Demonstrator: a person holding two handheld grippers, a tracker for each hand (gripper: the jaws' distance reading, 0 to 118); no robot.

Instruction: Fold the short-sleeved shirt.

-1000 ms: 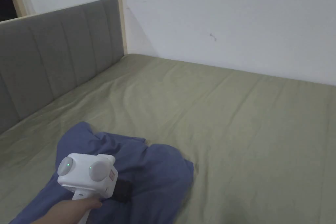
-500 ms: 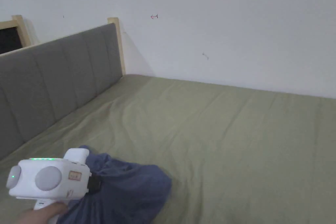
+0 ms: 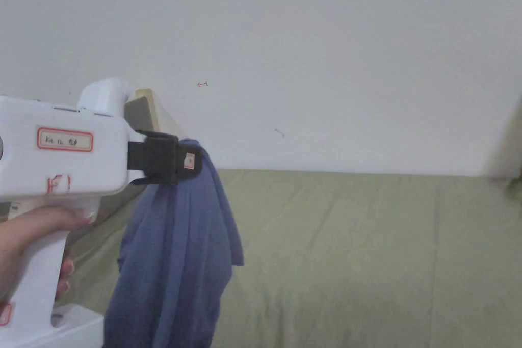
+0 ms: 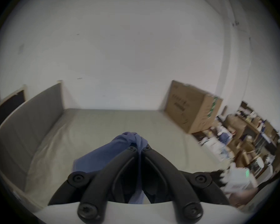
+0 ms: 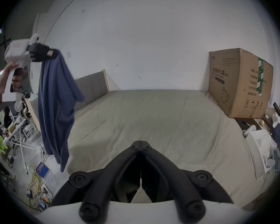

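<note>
A blue short-sleeved shirt [image 3: 176, 257] hangs bunched in the air from my left gripper [image 3: 196, 160], whose jaws are shut on its top edge. In the left gripper view the cloth [image 4: 118, 146] bulges out past the closed tips of the left gripper [image 4: 140, 147]. The right gripper view shows the shirt [image 5: 55, 101] dangling at the left beside the bed's near corner, held by the left gripper [image 5: 54, 53]. My right gripper [image 5: 140, 144] is low over the bed's near edge, shut with nothing between its jaws.
The bed [image 3: 367, 252] has an olive sheet, a grey headboard [image 5: 92, 85] at the left and a white wall behind. A large cardboard box [image 5: 239, 85] stands at the bed's far right. Cables [image 5: 34, 183] lie on the floor at the left, where other people sit.
My left gripper has lifted the shirt from the sheet high into the air; it now hangs free. The head camera has tilted up.
</note>
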